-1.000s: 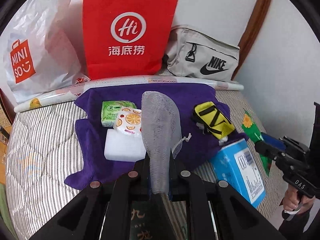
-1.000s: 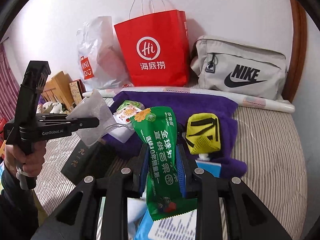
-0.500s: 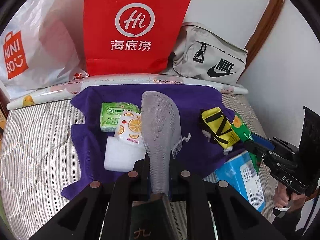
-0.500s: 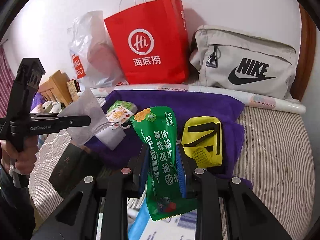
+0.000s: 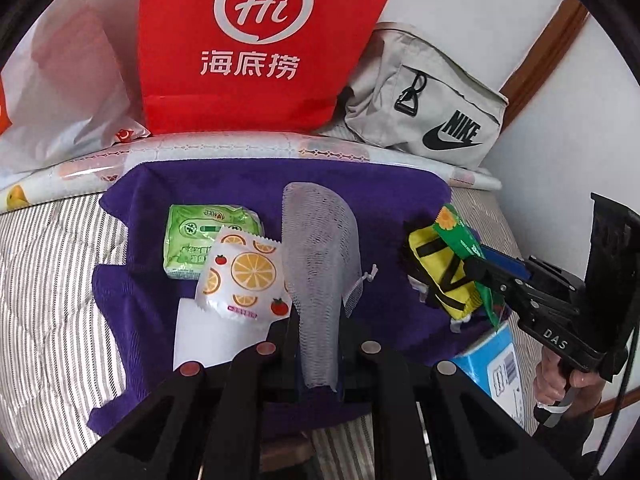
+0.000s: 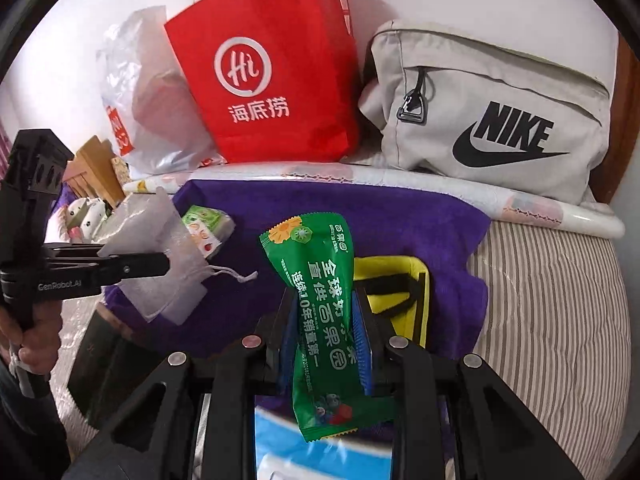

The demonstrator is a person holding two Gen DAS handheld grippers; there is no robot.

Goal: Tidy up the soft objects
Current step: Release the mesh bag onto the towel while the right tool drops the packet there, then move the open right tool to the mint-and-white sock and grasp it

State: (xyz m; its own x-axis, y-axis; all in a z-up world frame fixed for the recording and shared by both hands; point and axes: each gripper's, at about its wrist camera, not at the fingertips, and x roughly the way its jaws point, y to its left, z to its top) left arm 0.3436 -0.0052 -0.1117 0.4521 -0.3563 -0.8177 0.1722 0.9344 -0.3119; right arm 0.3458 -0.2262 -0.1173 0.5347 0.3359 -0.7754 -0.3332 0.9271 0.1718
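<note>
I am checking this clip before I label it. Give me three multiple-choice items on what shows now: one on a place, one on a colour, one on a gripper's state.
1. Where does the yellow pouch lie?
A. on the purple towel
B. inside the red paper bag
C. on top of the grey Nike bag

2. What colour is the snack packet in the right gripper?
A. orange
B. green
C. white

3. How does the left gripper stand?
A. wide open, with nothing in it
B. shut on the white mesh pouch
C. shut on the orange-print packet

Answers
1: A, the pouch rests on the towel's right part, in front of both bags.
2: B, the packet between the fingers is green with white lettering.
3: B, the mesh pouch rises from between the closed fingers, while the orange-print packet lies free on the towel.
</note>
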